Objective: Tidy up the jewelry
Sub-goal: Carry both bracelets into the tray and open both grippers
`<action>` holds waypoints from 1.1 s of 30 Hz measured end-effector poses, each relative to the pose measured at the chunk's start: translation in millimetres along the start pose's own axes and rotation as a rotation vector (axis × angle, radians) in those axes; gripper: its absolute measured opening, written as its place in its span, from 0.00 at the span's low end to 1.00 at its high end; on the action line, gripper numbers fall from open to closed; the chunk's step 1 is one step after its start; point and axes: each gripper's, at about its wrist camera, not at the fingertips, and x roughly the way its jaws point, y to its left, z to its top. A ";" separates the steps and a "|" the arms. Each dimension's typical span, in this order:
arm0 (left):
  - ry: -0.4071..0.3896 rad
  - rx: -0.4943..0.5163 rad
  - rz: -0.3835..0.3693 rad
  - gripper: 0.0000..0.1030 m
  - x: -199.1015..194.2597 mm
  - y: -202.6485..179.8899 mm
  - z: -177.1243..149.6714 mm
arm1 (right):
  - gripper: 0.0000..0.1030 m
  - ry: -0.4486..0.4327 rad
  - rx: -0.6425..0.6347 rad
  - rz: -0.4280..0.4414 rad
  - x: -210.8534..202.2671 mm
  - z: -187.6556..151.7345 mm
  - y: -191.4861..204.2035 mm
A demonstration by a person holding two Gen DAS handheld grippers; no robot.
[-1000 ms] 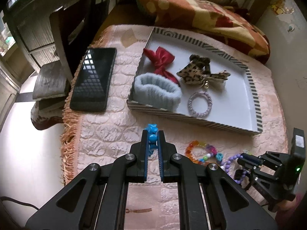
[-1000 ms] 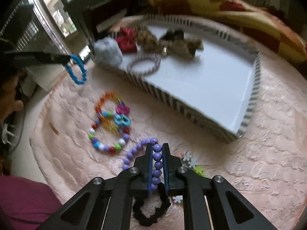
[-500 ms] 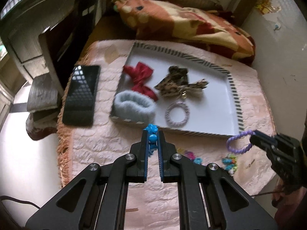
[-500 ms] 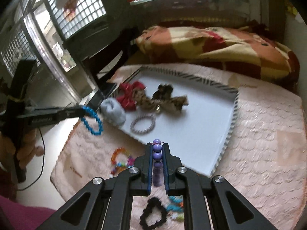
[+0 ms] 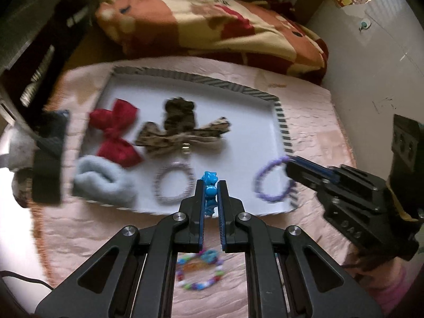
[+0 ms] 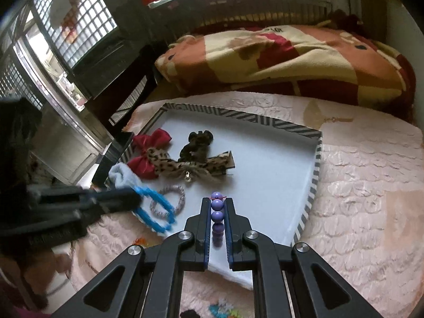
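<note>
A white tray with a striped rim [image 5: 283, 127] [image 6: 314, 175] lies on the pink quilted cloth. It holds a red bow [image 5: 116, 135], a leopard bow [image 5: 182, 129], a pale blue scrunchie [image 5: 100, 182] and a grey bracelet [image 5: 172, 185]. My left gripper [image 5: 210, 185] is shut on a blue bead bracelet [image 5: 210, 193] [image 6: 155, 212] above the tray's near rim. My right gripper [image 6: 217, 204] is shut on a purple bead bracelet [image 6: 217, 209] [image 5: 273, 182], hanging over the tray's near right corner.
A multicoloured bead bracelet [image 5: 198, 273] lies on the cloth below my left gripper. A black scrunchie [image 6: 189, 314] and small colourful pieces [image 6: 220, 310] lie near the front edge. A dark phone [image 5: 50, 156] lies left of the tray. A patterned blanket [image 5: 212, 26] lies behind it.
Both grippers have lifted their bracelets off the cloth and moved forward over the tray's near edge. The purple bracelet now hangs over the tray's right corner.
</note>
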 end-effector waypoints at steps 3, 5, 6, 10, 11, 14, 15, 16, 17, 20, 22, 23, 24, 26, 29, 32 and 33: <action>0.032 -0.028 -0.021 0.07 21.3 -2.9 5.0 | 0.08 0.028 -0.003 0.003 18.4 9.3 -5.5; 0.057 -0.038 -0.005 0.07 37.6 -0.8 6.9 | 0.08 0.045 -0.002 -0.014 31.0 14.1 -13.2; 0.067 -0.043 0.010 0.07 44.0 0.9 7.1 | 0.08 0.053 0.006 -0.025 38.0 16.6 -20.2; 0.099 -0.063 0.100 0.07 65.4 14.1 7.2 | 0.08 0.088 0.061 -0.090 60.8 22.2 -52.3; 0.105 -0.064 0.116 0.07 68.7 16.2 6.5 | 0.08 0.100 0.077 -0.095 66.0 23.0 -59.5; 0.113 -0.051 0.162 0.07 77.0 18.1 3.8 | 0.08 0.112 0.090 -0.087 75.4 24.9 -68.6; 0.115 -0.045 0.171 0.07 79.2 17.2 3.1 | 0.08 0.114 0.087 -0.085 78.3 25.9 -69.1; 0.118 -0.039 0.177 0.07 81.6 15.5 2.7 | 0.08 0.116 0.087 -0.080 80.7 26.8 -69.2; 0.120 -0.035 0.180 0.07 84.3 13.3 2.6 | 0.08 0.118 0.088 -0.075 83.2 27.7 -69.2; 0.121 -0.026 0.191 0.07 89.6 8.0 3.6 | 0.08 0.126 0.081 -0.084 89.8 28.2 -68.7; 0.114 -0.017 0.209 0.07 90.8 5.6 4.1 | 0.11 0.131 0.078 -0.094 89.6 26.2 -67.8; 0.110 -0.013 0.219 0.07 90.8 4.6 4.4 | 0.19 0.126 0.076 -0.102 87.6 25.3 -67.5; 0.107 -0.008 0.224 0.09 91.2 2.6 4.4 | 0.25 0.120 0.078 -0.107 85.9 25.2 -66.6; 0.100 0.000 0.232 0.12 92.8 -0.8 6.3 | 0.38 0.094 0.090 -0.109 75.6 23.3 -65.7; 0.087 0.002 0.231 0.27 89.3 -3.9 5.6 | 0.38 0.071 0.094 -0.105 59.7 19.8 -61.4; 0.068 0.000 0.226 0.41 81.1 -5.1 2.9 | 0.38 0.042 0.092 -0.109 39.5 13.3 -52.6; 0.061 0.002 0.226 0.43 78.4 -5.6 1.9 | 0.38 0.034 0.095 -0.107 33.1 10.3 -49.3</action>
